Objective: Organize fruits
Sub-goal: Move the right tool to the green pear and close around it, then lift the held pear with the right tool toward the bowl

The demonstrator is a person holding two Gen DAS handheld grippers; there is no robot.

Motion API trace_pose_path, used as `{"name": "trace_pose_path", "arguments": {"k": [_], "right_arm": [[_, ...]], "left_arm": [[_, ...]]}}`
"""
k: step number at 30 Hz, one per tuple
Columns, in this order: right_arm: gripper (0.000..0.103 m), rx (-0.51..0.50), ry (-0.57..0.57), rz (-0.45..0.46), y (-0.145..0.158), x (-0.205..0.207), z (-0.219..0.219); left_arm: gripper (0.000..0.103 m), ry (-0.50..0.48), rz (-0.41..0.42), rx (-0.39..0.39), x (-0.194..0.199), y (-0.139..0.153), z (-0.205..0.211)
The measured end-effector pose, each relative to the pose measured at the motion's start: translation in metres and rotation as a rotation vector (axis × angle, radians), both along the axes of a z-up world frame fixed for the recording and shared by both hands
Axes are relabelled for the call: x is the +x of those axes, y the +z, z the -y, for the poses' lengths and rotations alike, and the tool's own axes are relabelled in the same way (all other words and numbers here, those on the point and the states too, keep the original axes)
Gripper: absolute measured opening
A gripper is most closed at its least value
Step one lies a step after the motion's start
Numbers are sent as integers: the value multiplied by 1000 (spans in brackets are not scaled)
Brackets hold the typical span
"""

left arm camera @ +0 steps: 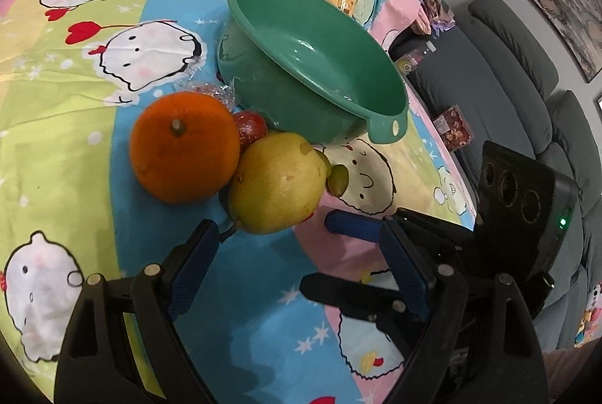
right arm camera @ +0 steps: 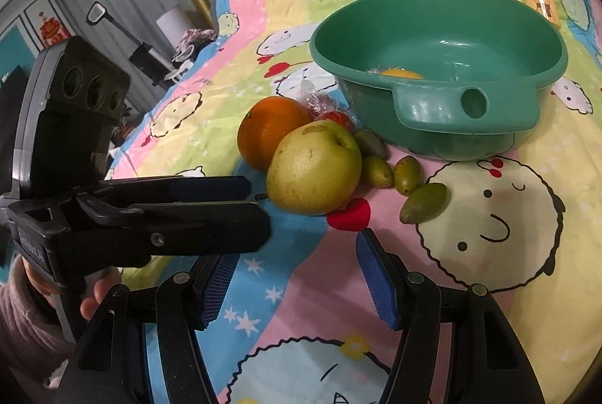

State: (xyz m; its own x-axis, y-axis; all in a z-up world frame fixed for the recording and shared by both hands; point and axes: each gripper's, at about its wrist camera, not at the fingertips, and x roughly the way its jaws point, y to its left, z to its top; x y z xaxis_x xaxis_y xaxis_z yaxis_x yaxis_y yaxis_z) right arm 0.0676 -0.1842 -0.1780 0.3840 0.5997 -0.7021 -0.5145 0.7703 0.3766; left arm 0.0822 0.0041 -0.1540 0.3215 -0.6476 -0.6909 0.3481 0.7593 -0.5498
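- Green basin (left arm camera: 312,65) on the cartoon-print cloth (left arm camera: 75,125), toward its far edge.
- Orange (left arm camera: 184,148) touching yellow pear (left arm camera: 278,184), just before the basin.
- Left gripper (left arm camera: 301,246) (jaws apart, nothing between) near the pear.
- Right gripper (left arm camera: 353,227) beside it.

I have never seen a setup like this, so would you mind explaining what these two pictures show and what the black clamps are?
There is no robot here: a person holds a two-finger gripper in each hand, each with a fisheye camera looking along its fingers. One picture comes from the left gripper, the other from the right gripper. Both are open and hold nothing. The black device at the left of the right picture is the left gripper seen from the side. On the cartoon-print cloth lie an orange, a pear, something red in clear wrap and small green fruits. Behind them stands a green basin with something yellow inside.
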Motion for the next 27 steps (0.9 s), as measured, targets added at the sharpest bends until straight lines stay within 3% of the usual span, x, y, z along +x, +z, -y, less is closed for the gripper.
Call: {"name": "trace_pose_path", "arguments": {"k": [27], "right_arm": [[65, 14, -35, 11, -2, 25, -13]], "left_arm": [[85, -21, 16, -8, 16, 6, 9]]}}
